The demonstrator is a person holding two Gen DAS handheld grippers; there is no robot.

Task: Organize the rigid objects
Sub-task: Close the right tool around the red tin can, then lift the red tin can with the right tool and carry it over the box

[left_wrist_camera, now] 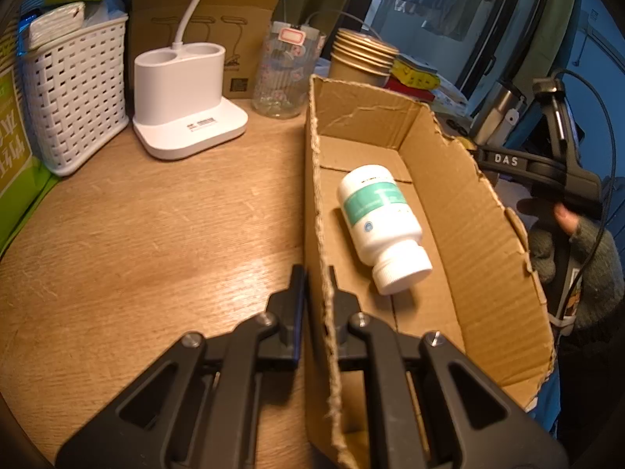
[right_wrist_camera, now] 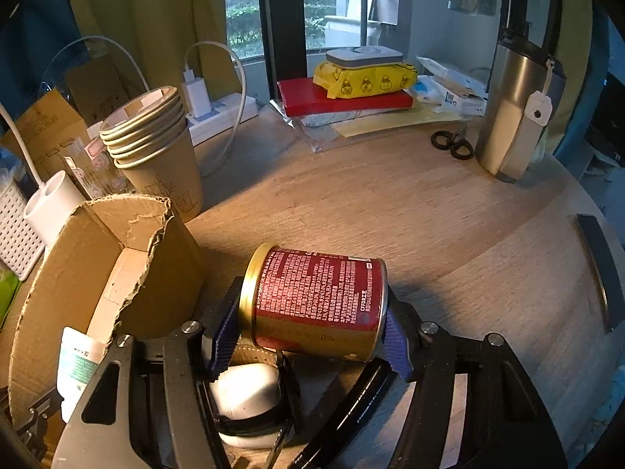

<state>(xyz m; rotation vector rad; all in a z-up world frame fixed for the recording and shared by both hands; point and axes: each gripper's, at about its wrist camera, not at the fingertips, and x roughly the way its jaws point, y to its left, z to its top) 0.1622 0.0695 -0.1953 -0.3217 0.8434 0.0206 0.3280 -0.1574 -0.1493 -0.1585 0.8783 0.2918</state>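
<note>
A torn cardboard box (left_wrist_camera: 449, 179) stands on the wooden table, and a white pill bottle (left_wrist_camera: 381, 219) with a teal label lies on its floor. My left gripper (left_wrist_camera: 314, 273) is shut on the box's left wall, one finger outside and one inside. In the right wrist view my right gripper (right_wrist_camera: 312, 324) is shut on a red and gold can (right_wrist_camera: 316, 297) lying sideways, a blue pad against each end. The can hangs just right of the box (right_wrist_camera: 78, 265), whose bottle (right_wrist_camera: 76, 367) shows at its near end. A gloved hand (left_wrist_camera: 586, 242) holds the right gripper beyond the box.
Stacked paper cups (right_wrist_camera: 156, 148), a glass jar (left_wrist_camera: 285, 70), a white lamp base (left_wrist_camera: 183, 93) and a white basket (left_wrist_camera: 74, 97) stand behind the box. A steel tumbler (right_wrist_camera: 519, 117), scissors (right_wrist_camera: 453, 142) and a power strip (right_wrist_camera: 218, 113) sit farther back. A white strapped object (right_wrist_camera: 246, 391) lies under the can.
</note>
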